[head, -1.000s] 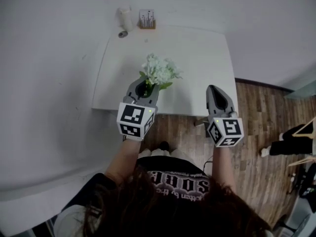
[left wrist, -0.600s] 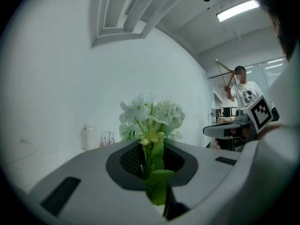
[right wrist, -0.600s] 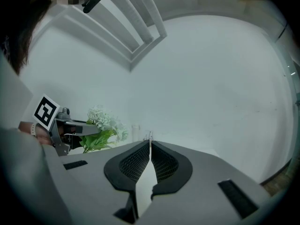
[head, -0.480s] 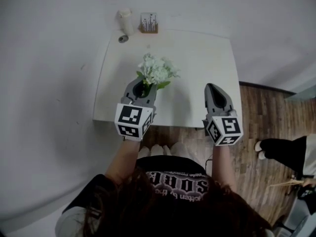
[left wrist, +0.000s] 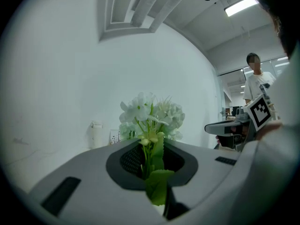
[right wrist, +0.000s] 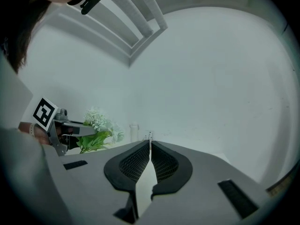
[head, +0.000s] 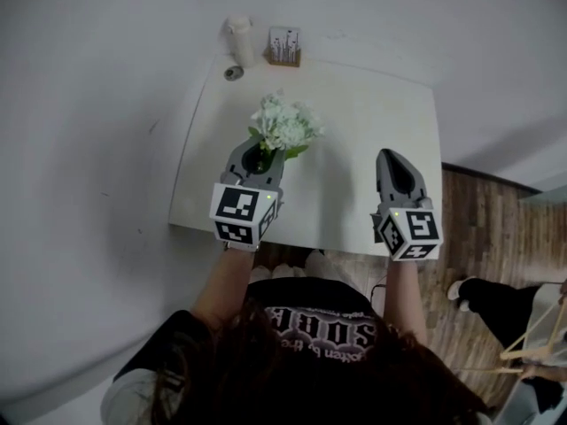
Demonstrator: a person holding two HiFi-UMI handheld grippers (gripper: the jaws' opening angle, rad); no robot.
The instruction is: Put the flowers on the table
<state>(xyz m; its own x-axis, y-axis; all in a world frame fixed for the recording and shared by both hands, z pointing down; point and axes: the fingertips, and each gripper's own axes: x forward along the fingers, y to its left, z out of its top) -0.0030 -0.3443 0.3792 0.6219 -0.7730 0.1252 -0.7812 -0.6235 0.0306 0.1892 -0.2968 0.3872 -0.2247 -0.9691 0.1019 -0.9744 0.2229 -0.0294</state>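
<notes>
The left gripper [head: 262, 156] pinches the flowers' [head: 285, 124] stems, with the blooms upright above the table [head: 363, 113]. The right gripper [head: 395, 159] is pressed together and empty. Both reach further over the table than a second ago.

Grey left gripper [head: 262, 155] and right gripper [head: 391, 155] bear black-and-white marker cubes [head: 241, 215]; black printed T-shirt [head: 319, 326].

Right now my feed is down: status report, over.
Left claw shut on flowers. Right claw shut, empty. Flowers over table, not yet down. White bottle at far edge, out of the way.
</notes>
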